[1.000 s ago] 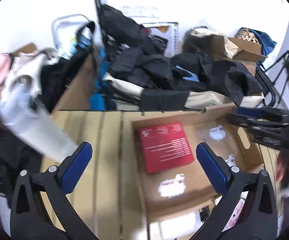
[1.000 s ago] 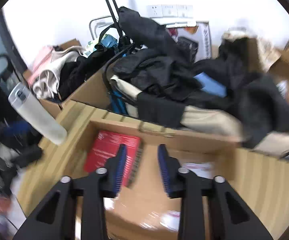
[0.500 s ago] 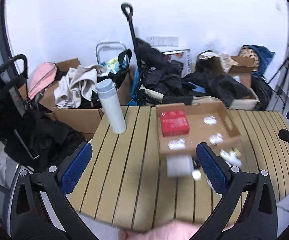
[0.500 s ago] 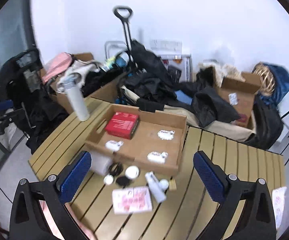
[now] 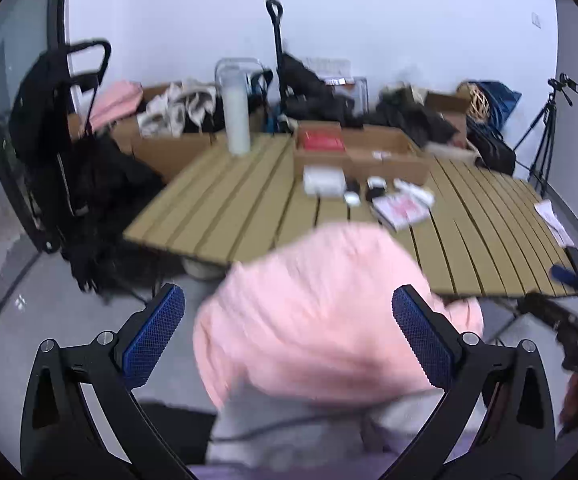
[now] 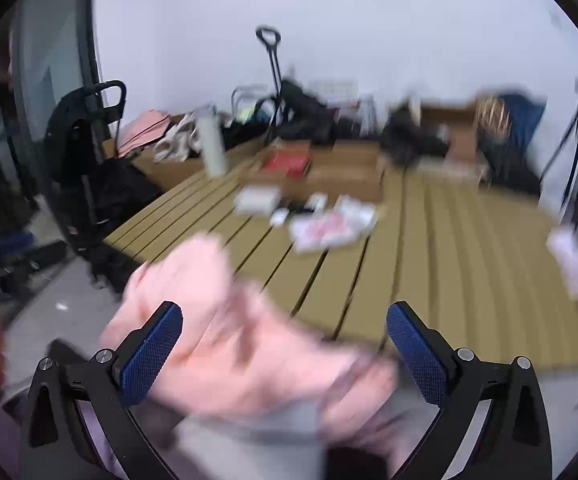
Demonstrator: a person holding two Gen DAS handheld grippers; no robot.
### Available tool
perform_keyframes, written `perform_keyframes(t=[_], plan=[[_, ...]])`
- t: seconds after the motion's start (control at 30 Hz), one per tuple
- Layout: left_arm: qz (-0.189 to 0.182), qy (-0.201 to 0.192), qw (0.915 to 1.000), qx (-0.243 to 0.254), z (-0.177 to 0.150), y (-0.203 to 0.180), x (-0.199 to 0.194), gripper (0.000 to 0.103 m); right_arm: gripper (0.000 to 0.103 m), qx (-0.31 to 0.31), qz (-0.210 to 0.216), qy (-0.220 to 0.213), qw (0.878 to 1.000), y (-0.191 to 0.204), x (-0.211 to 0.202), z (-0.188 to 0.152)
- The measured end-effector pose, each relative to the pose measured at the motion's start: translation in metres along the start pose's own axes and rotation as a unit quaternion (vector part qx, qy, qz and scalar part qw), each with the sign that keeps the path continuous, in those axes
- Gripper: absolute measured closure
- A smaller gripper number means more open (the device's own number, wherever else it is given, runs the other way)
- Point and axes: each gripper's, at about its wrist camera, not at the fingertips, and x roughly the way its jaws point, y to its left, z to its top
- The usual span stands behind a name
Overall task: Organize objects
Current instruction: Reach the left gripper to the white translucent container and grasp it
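Left wrist view: my left gripper [image 5: 288, 330] and right gripper [image 6: 284, 344] gape wide, empty; flat sachet [image 5: 399, 205] looks light, floppy; I'd pinch its edge.

Behind the slatted table [image 5: 249, 200], open cardboard boxes [image 5: 161, 148] hold pale and pink clothes. A black cart handle [image 5: 275, 12] rises above a heap of dark garments [image 5: 309, 92]. A black stroller [image 5: 69, 128] stands at the left, a tripod [image 5: 545, 120] at the right against the white wall [image 5: 369, 8].
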Motion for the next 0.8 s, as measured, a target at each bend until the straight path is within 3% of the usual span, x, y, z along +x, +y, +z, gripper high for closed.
perform_keyframes(t=[0.07, 0.13, 0.3, 0.4, 0.47, 0.53, 0.57, 0.7, 0.8], plan=[[0.0, 0.008, 0.9999, 0.011, -0.003, -0.004, 0.002, 0.0, 0.0, 0.02, 0.026, 0.024, 0.999, -0.003, 0.009, -0.015], [0.001, 0.002, 0.9999, 0.016, -0.001, -0.009, -0.001, 0.0, 0.0, 0.016, 0.008, 0.043, 0.999, -0.001, 0.017, -0.021], [-0.002, -0.002, 0.9999, 0.012, -0.009, -0.009, -0.007, 0.0, 0.0, 0.001, 0.009, 0.026, 1.0, 0.003, 0.009, -0.021], [-0.008, 0.014, 0.9998, 0.009, -0.014, -0.009, -0.001, 0.0, 0.001, -0.008, 0.003, 0.047, 0.999, 0.008, 0.015, -0.03], [-0.016, 0.024, 0.9995, 0.012, -0.017, -0.009, 0.009, 0.0, 0.013, -0.011, 0.011, 0.064, 0.998, 0.011, 0.02, -0.038], [-0.024, 0.031, 0.9991, 0.017, -0.018, -0.011, 0.017, 0.0, 0.057, -0.01, 0.019, 0.076, 0.997, 0.009, 0.029, -0.04], [-0.028, 0.035, 0.9988, 0.019, -0.016, -0.011, 0.023, 0.0, 0.064, -0.009, 0.018, 0.083, 0.996, 0.007, 0.035, -0.041], [-0.051, 0.034, 0.9977, 0.03, 0.011, -0.007, 0.052, 0.0, 0.065, -0.008, 0.015, 0.092, 0.996, -0.002, 0.058, -0.025], [-0.066, 0.014, 0.9973, 0.03, 0.049, 0.001, 0.082, 0.0, 0.064, 0.008, 0.037, 0.092, 0.995, -0.011, 0.085, 0.01]])
